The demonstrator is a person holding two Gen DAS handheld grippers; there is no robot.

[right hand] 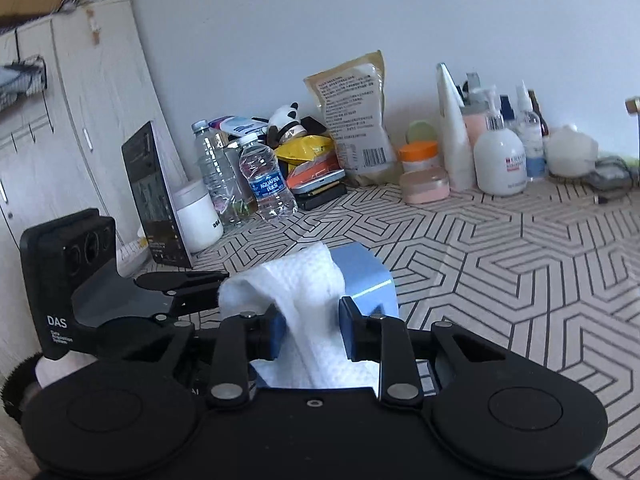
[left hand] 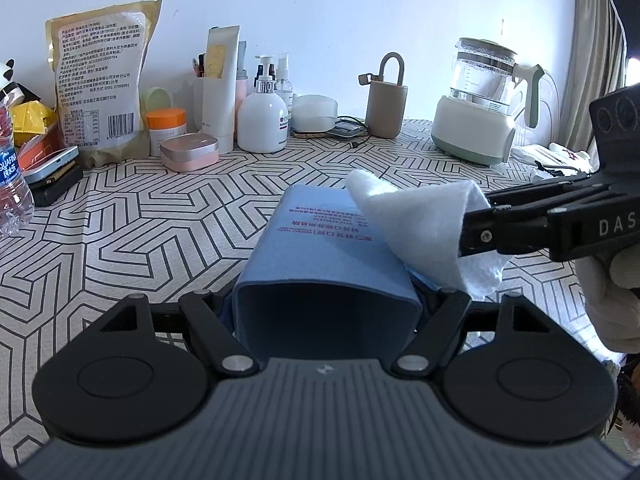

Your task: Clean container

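Observation:
A blue rectangular container [left hand: 316,252] lies on its side on the patterned tablecloth [left hand: 140,220], its open mouth facing the left wrist camera. My left gripper [left hand: 324,300] is shut on it, one finger along each side wall near the mouth. From the right comes my right gripper [left hand: 472,224], shut on a folded white cloth [left hand: 420,220] that rests against the container's upper right edge. In the right wrist view the cloth [right hand: 296,280] runs between the blue pads [right hand: 352,328] of the right gripper [right hand: 312,328] and drapes over the container [right hand: 368,280]. The left gripper [right hand: 200,284] reaches in from the left.
Along the back wall stand a glass kettle [left hand: 476,120], a tan mug-like jar [left hand: 386,108], a white pump bottle [left hand: 262,120], a pink case [left hand: 190,154] and a snack bag [left hand: 100,80]. Water bottles [right hand: 268,184] and a black box [right hand: 156,200] crowd the left end. A gloved hand [left hand: 616,280] holds the right gripper.

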